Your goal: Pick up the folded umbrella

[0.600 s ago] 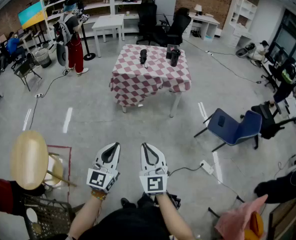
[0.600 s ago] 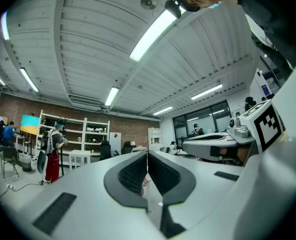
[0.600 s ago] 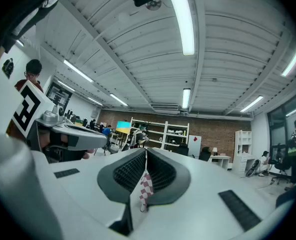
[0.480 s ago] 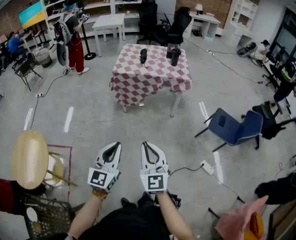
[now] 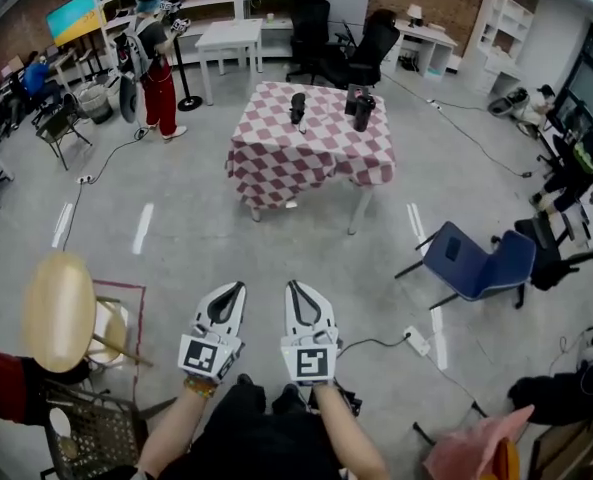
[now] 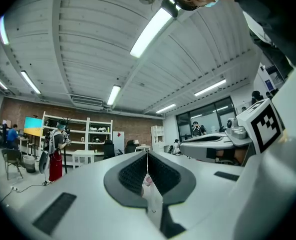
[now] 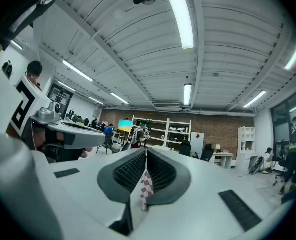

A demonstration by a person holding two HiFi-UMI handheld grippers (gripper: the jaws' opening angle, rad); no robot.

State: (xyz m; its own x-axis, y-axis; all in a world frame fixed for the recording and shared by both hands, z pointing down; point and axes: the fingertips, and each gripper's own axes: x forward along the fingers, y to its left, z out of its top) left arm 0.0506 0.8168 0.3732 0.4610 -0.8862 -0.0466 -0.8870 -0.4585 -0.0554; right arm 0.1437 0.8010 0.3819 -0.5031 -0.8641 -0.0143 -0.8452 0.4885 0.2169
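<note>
**Far from the checkered table (image 5: 276,168), nothing gripped yet**

Head view: the folded umbrella (image 5: 298,108), probably the slim dark upright item, stands on that table, well apart from both grippers. Walk close before opening.

Left gripper view: the left gripper (image 6: 148,156) has its jaws together, empty.

Right gripper view: the right gripper (image 7: 146,156) likewise.

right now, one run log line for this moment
left tool: shut, empty | right tool: shut, empty | both: level, side by side | checked table: far ahead, dark items on top | pickup: not begun
</note>
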